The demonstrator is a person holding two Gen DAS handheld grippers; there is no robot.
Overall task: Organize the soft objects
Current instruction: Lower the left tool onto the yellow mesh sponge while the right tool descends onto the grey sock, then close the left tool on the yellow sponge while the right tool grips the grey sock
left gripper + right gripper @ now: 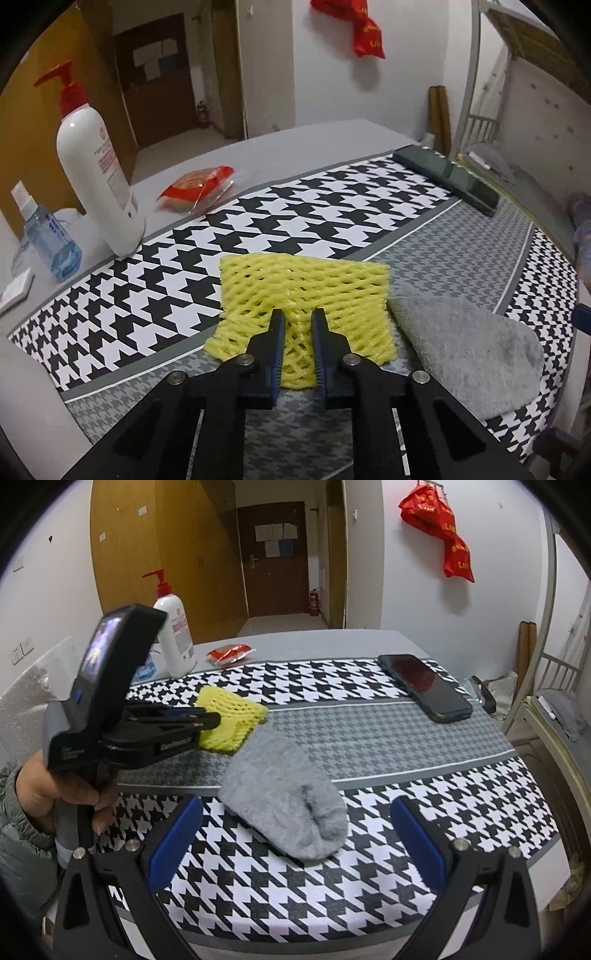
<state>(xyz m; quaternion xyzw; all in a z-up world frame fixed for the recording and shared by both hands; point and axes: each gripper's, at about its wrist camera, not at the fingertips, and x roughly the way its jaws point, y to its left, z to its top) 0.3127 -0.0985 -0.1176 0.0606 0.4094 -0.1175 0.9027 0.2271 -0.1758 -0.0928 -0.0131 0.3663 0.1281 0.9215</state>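
Note:
A yellow foam net [303, 288] lies on the houndstooth cloth [155, 280]. My left gripper [298, 321] is shut on the net's near edge, and the mesh bunches up between its two black fingers. Right beside the net, touching its right side, lies a grey sock [461, 350]. In the right wrist view the left gripper [210, 718] comes in from the left onto the yellow net [232, 716], held by a hand [55, 786]. My right gripper [297, 805] is open, its blue pads wide apart on either side of the grey sock's [284, 794] near end without touching it.
A dark phone [424, 686] lies at the far right of the cloth. A white pump bottle [96, 177], a blue spray bottle [48, 236] and a red snack packet [195, 188] stand on the grey table at the far left. A metal bed frame [546, 672] is on the right.

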